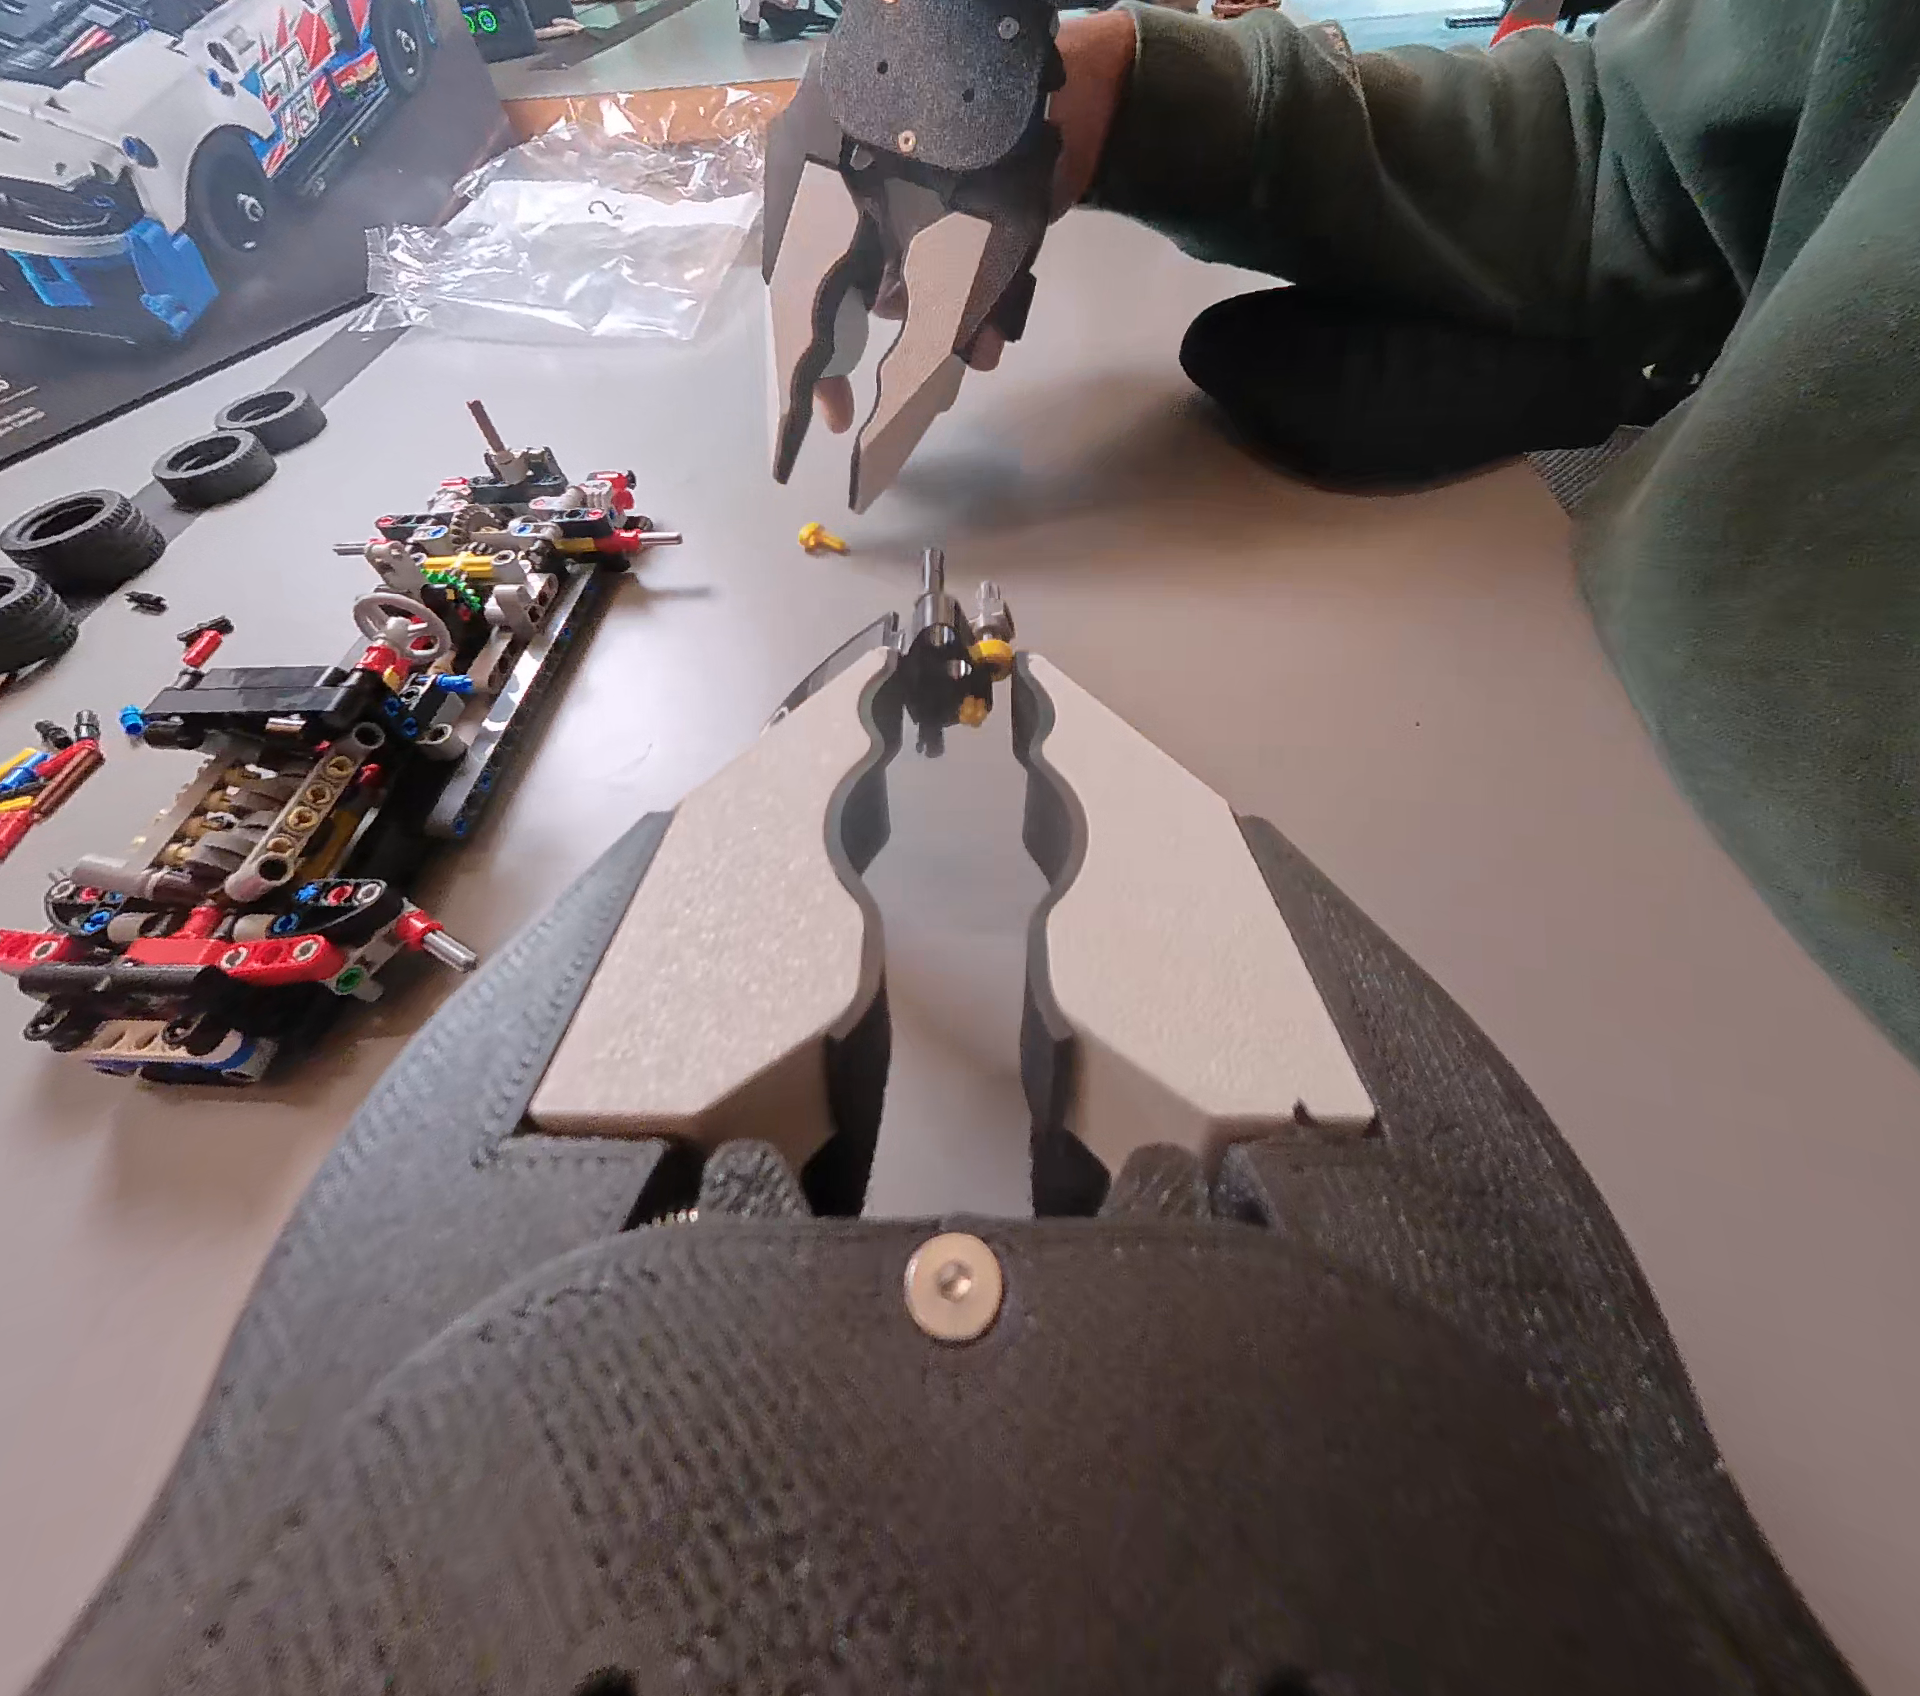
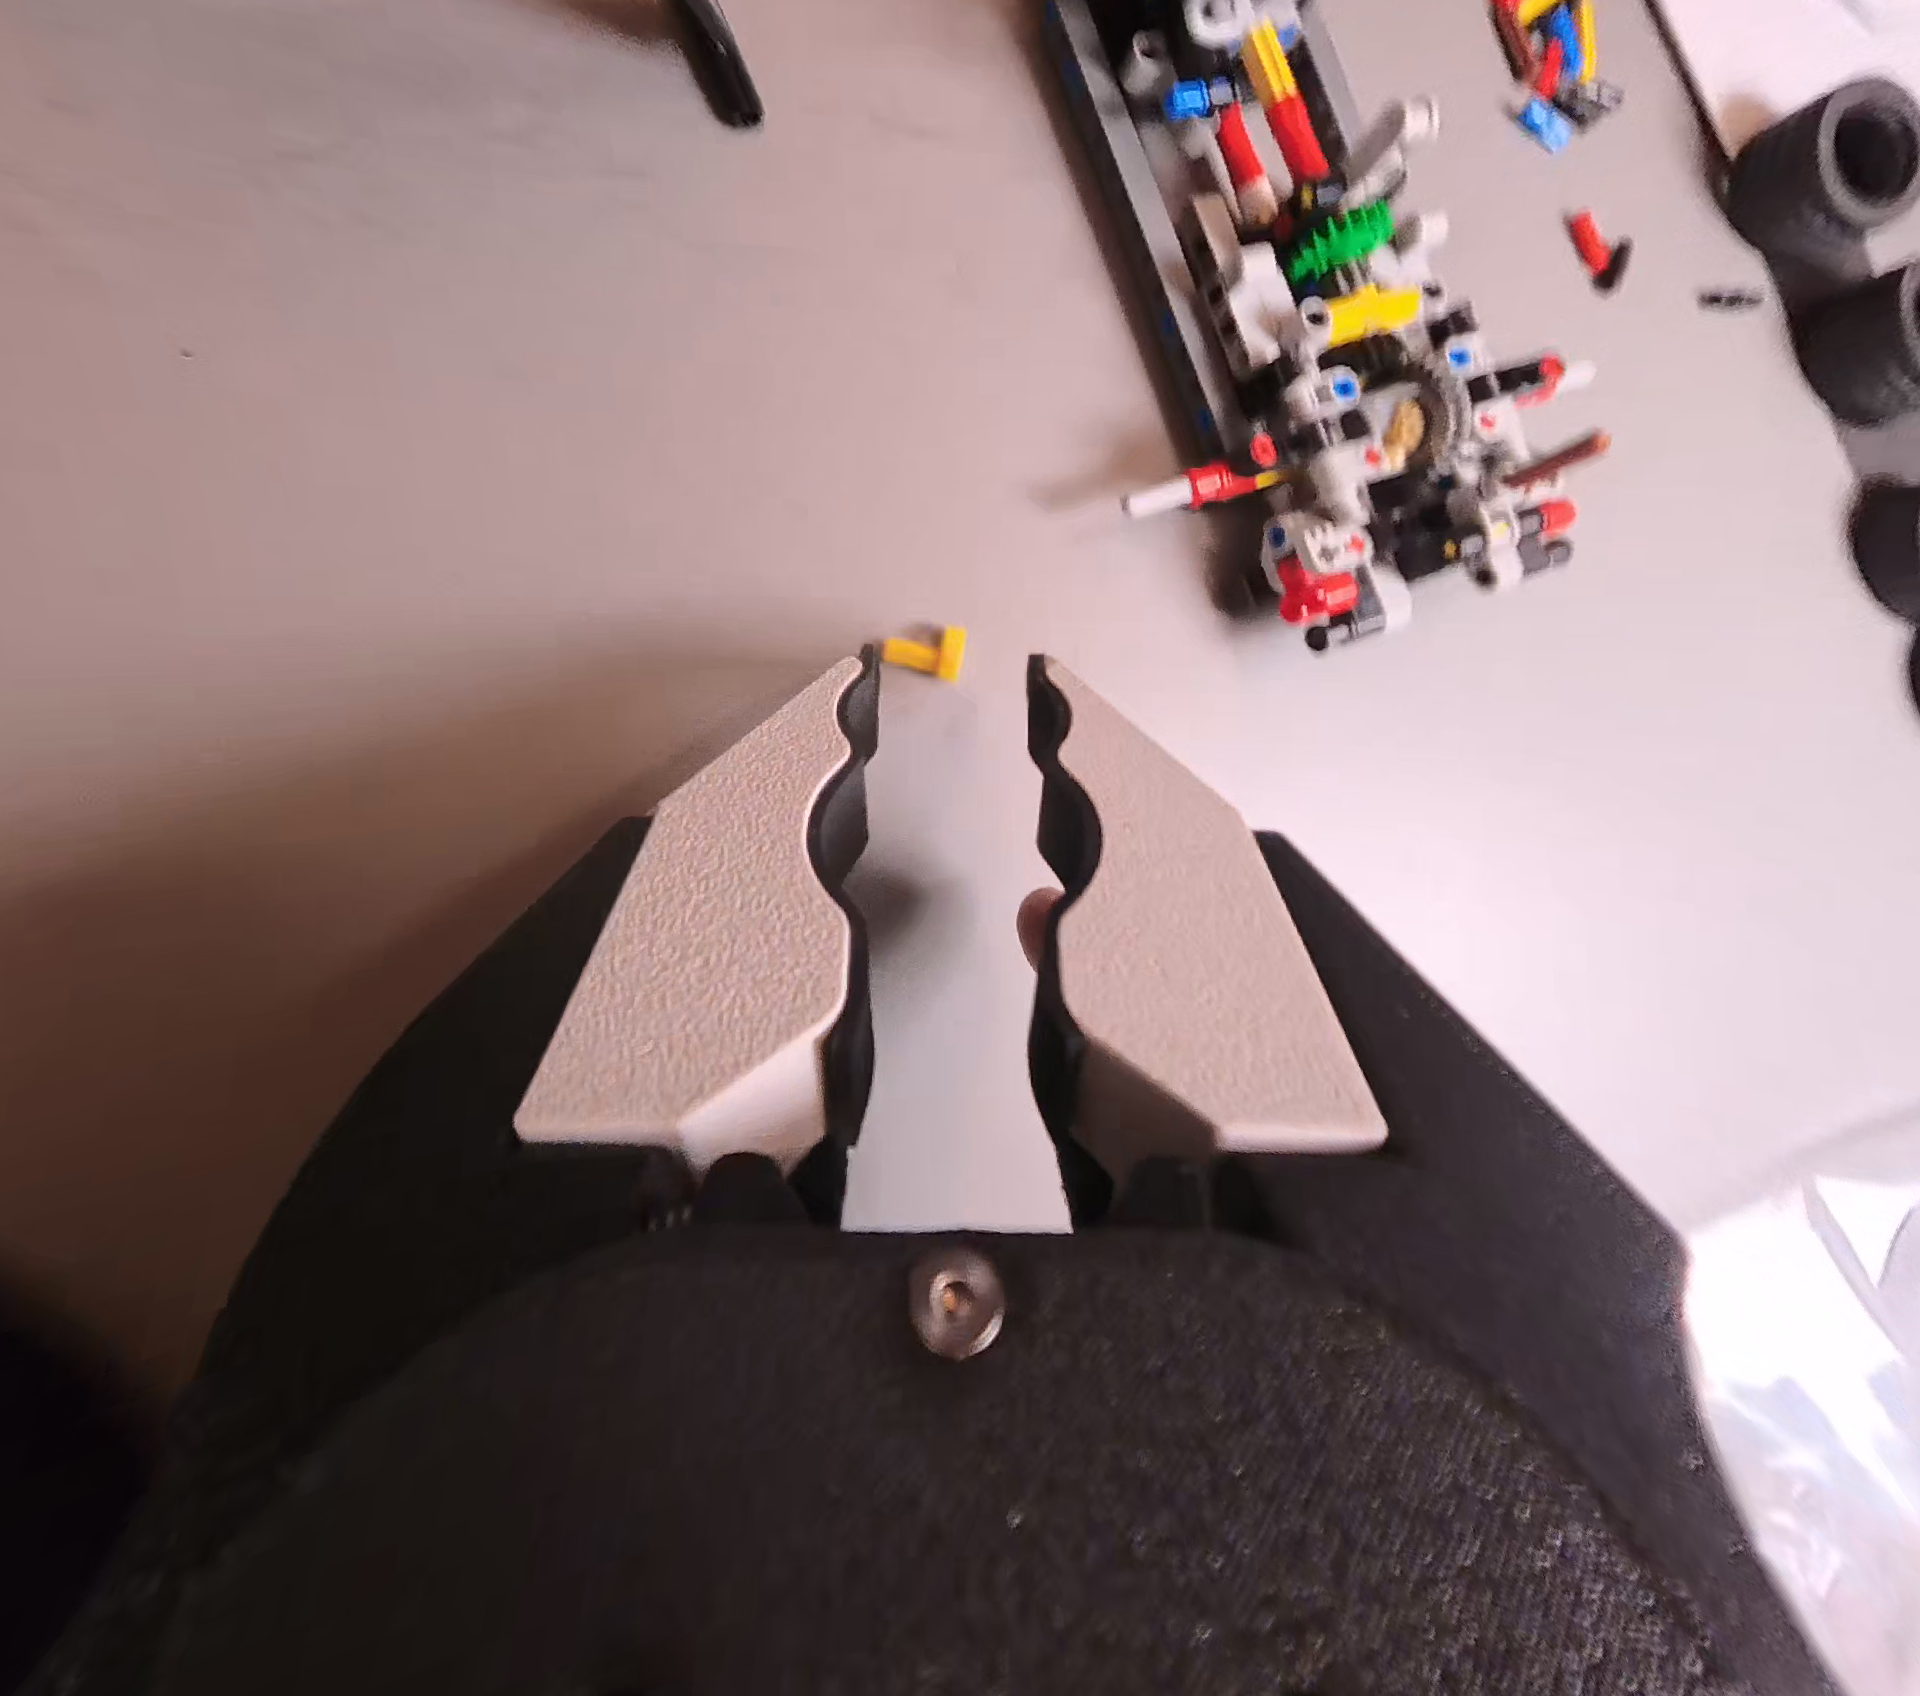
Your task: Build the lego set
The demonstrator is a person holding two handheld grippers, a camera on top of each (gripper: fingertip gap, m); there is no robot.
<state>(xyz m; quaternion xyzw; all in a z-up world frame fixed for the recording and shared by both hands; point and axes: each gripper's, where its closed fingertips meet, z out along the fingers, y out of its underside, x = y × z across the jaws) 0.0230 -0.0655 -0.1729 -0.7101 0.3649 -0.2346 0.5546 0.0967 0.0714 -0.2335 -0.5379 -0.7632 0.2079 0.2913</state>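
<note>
- Chassis build (image 1: pixel 312 773) lies flat on the grey table (image 1: pixel 1247 815), left of both grippers; in the left wrist view its long axis runs from near-left to far-right, red bumper end nearest the camera.
- Small sub-assembly (image 1: pixel 951 649), dark with yellow bits, is clamped at the tips of the left gripper (image 1: pixel 954 659); its dark axle points forward, away from the camera.
- Right gripper (image 2: pixel 951 675) has its fingers apart with nothing between them, tips angled down just above the table.
- One loose yellow pin (image 2: pixel 925 651) lies on the table just past the right gripper's tips, between them, not touched.
- Four black tyres (image 1: pixel 213 467) show at the left edge.
- One clear plastic bag (image 1: pixel 582 244) and the set's box (image 1: pixel 197 88) lie beyond.
- Small pile of loose red, blue and yellow pins (image 2: pixel 1538 25) beside the chassis; count unclear.
</note>
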